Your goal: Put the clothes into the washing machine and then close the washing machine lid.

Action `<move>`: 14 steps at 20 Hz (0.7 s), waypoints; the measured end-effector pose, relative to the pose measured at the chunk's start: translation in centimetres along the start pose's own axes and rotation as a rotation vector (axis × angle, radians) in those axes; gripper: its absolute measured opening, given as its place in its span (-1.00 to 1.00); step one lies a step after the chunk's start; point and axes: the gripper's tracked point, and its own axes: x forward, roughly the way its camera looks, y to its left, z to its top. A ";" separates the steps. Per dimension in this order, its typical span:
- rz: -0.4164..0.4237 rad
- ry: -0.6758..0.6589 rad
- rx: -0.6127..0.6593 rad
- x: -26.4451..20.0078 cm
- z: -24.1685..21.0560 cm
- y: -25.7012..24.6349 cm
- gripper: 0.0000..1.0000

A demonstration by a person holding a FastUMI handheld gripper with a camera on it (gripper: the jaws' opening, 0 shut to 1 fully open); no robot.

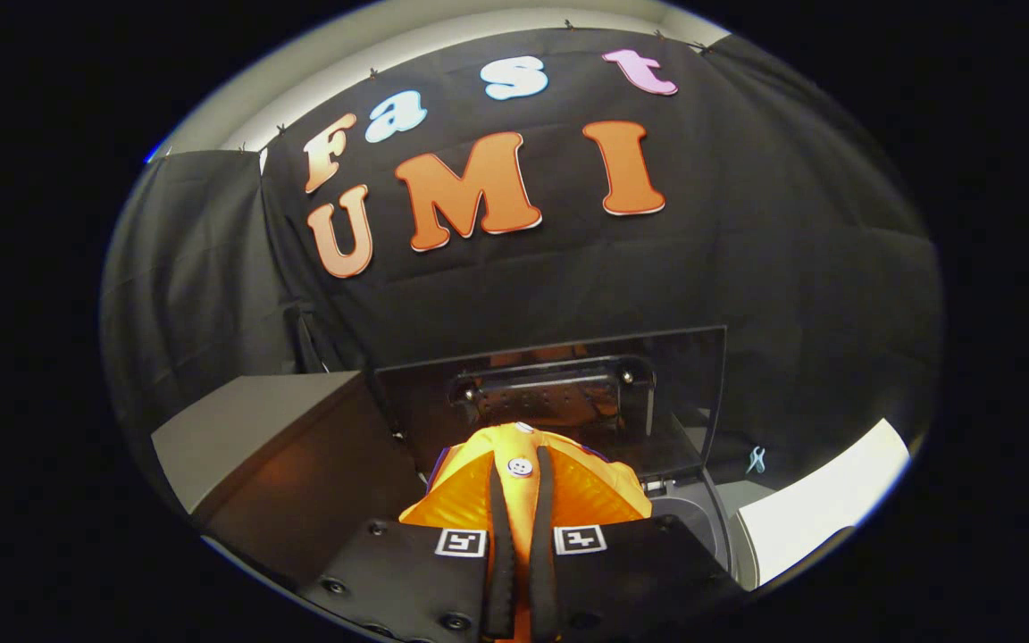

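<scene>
1. An orange garment (568, 487) bulges up in the lower middle of the frame, pinched between the two fingers (501, 536) of the gripper (522, 469).
2. The fingers stand narrow and nearly parallel, both pressing on the cloth, which shows in the thin gap between them and spreads out to either side.
3. A small white button (520, 466) sits on the garment right at the fingertips.
4. Two square black-and-white markers (461, 541) sit on the gripper body, one to each side of the fingers.
5. Just beyond the garment, at the middle of the frame, the washer lid (684, 384) stands raised and dark, with a dim reflection on it.
6. To the lower right of the garment, part of the washer opening (698, 527) shows as a curved grey rim.
7. A grey slanted panel (255, 429) lies at the lower left.
8. A white surface (836, 491) sits at the lower right.
9. A small pale clip (756, 461) hangs on the black wall near that surface.
</scene>
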 end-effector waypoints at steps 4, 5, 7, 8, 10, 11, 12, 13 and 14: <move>0.019 0.075 0.010 2.5 -3.8 -0.8 -0.72; 0.027 0.088 0.012 3.2 -4.7 -0.6 -0.72; 0.042 0.115 0.000 4.6 -6.6 -0.3 -0.72; 0.052 0.133 -0.007 5.3 -7.6 0.0 -0.72; 0.059 0.182 -0.005 6.9 -10.1 0.3 -0.72; 0.059 0.207 0.003 7.6 -11.3 0.3 -0.72; 0.052 0.238 0.008 8.1 -12.7 0.0 -0.72; 0.045 0.263 0.015 8.6 -13.9 -0.1 -0.72; 0.035 0.289 0.021 9.1 -15.0 -0.4 -0.71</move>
